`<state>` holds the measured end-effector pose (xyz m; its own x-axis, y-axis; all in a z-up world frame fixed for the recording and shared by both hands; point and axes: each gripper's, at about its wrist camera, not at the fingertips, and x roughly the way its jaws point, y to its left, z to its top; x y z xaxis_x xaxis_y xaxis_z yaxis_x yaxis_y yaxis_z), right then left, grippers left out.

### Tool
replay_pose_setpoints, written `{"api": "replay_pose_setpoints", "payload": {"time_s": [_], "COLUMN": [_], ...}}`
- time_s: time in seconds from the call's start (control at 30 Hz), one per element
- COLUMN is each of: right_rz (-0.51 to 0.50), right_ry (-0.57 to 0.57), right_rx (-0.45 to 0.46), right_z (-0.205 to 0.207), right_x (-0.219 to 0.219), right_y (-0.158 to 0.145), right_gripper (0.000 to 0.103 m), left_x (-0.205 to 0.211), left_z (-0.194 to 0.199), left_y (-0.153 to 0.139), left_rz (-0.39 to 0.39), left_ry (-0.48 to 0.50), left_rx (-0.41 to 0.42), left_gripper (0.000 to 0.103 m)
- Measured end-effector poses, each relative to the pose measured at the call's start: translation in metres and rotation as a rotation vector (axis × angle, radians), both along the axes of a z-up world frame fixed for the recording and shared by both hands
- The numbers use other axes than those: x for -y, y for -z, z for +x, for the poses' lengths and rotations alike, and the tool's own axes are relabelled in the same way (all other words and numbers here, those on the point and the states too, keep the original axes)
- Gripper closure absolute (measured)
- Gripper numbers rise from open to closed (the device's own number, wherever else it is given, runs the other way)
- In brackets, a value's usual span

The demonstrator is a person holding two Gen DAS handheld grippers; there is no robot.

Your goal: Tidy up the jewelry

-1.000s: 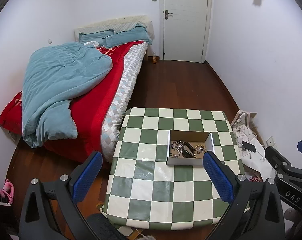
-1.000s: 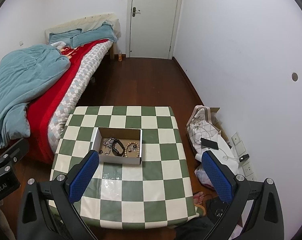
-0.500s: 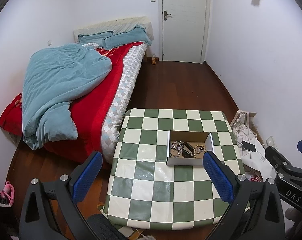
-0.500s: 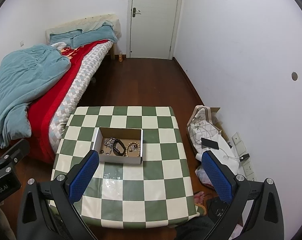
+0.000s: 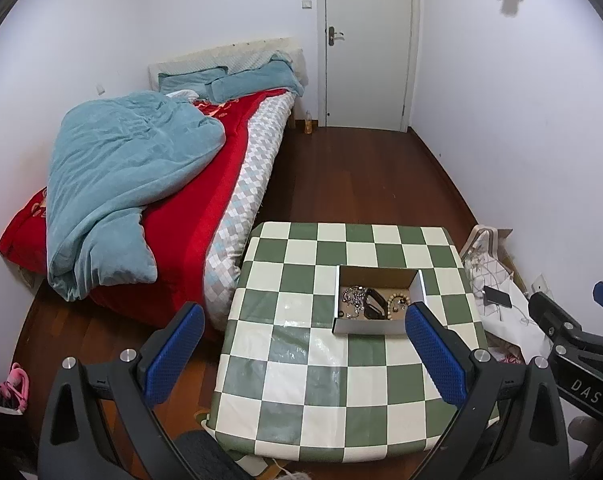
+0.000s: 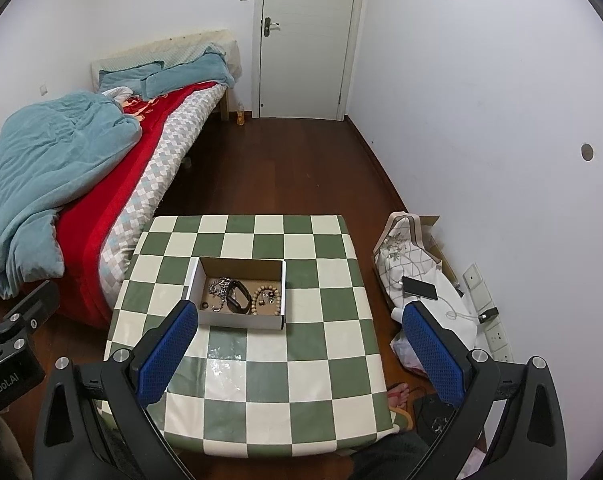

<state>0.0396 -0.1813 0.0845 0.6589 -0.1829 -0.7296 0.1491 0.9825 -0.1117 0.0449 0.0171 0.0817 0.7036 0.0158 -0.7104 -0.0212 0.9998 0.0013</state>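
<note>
One box point(image 6: 241, 322), two tongs point(image 6: 301, 334)

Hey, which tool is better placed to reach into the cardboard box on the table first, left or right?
Probably the right tool: in its view the cardboard box sits nearly between its open fingers. In the left tool's view the box lies off toward its right finger. Both are open and empty.

Small bedroom, plain white walls point(image 6: 481, 100), dark wood floor point(image 6: 293, 168). White door point(image 6: 307, 36) shut, top centre of frame. Bed point(image 5: 237, 168) along left wall: red cover, rumpled teal duvet point(image 5: 121, 184), teal pillows point(image 5: 189, 80). Green-and-cream checked table point(image 6: 261, 364) lower centre. Wall sockets point(image 6: 487, 312) low on the right.
</note>
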Motion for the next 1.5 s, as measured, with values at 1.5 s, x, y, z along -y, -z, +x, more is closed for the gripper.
{"api": "replay_pose_setpoints", "payload": {"time_s": [1.5], "right_rz": [0.014], "right_ry": [0.003], "right_rx": [0.011], "right_z": [-0.001], "right_x": [-0.011], "right_y": [-0.009], "right_gripper": [0.000], "left_x": [0.004], "left_z": [-0.002], "left_y": [-0.006], "left_rz": [0.015], "left_ry": [0.009], "left_rx": [0.016], "left_gripper": [0.000]}}
